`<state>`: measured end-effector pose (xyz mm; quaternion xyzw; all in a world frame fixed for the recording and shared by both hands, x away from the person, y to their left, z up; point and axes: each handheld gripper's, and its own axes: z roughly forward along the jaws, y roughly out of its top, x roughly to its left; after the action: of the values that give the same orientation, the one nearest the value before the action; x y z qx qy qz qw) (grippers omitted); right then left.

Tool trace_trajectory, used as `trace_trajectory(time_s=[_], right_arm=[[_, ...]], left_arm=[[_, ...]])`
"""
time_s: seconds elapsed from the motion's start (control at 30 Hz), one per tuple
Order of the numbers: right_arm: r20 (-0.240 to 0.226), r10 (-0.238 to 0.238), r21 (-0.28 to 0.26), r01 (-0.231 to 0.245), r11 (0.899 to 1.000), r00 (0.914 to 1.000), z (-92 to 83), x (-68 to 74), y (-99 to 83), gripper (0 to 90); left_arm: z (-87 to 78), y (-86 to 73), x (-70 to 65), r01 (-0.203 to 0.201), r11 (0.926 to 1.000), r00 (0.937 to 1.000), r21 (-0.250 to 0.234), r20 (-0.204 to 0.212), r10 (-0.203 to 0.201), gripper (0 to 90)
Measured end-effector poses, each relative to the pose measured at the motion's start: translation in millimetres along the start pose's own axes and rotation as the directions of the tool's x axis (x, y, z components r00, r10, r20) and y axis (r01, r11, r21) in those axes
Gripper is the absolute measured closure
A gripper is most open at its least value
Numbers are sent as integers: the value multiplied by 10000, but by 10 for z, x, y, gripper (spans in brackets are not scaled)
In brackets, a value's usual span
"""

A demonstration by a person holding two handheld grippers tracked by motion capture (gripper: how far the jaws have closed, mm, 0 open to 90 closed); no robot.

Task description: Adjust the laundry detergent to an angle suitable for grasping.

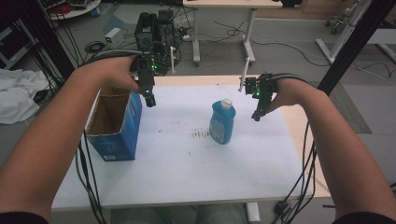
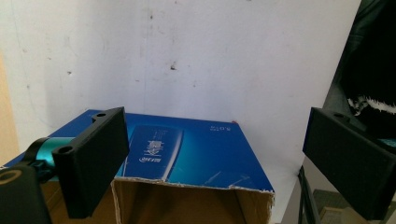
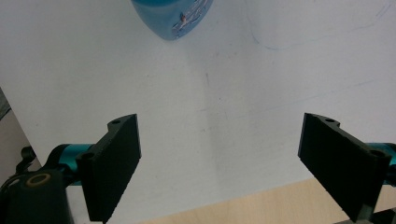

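A blue bottle (image 1: 222, 122) with a white cap stands upright near the middle of the white sheet; its lower body (image 3: 172, 17) shows at the top of the right gripper view. A blue carton (image 1: 113, 123) with an open top stands at the left, and its blue side (image 2: 196, 154) fills the lower left gripper view. My left gripper (image 1: 149, 99) hangs just right of the carton's far corner, open and holding nothing (image 2: 215, 158). My right gripper (image 1: 257, 115) hangs to the right of the bottle, apart from it, open and holding nothing (image 3: 219, 163).
The white sheet (image 1: 187, 163) covers a wooden table (image 1: 299, 121). Cables hang off the table's left and right front. Beyond the far edge stand a black device (image 1: 154, 28) and another table's legs. A white cloth (image 1: 16, 93) lies at the far left.
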<state>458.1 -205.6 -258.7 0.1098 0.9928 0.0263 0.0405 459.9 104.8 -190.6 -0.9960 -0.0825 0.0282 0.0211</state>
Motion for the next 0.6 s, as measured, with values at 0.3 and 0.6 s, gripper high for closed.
trace_trajectory(time_s=[0.3,0.6], right_arm=[[6,64,44,-64,10000,10000,0,4,-10,122],[129,-108,84,107,9999,9999,-3,-27,-26,122]], left_arm=[[-14,23,-22,-103,9999,9999,-107,111,105,69],[-1,22,43,-67,10000,9998,-69,175,68,70]])
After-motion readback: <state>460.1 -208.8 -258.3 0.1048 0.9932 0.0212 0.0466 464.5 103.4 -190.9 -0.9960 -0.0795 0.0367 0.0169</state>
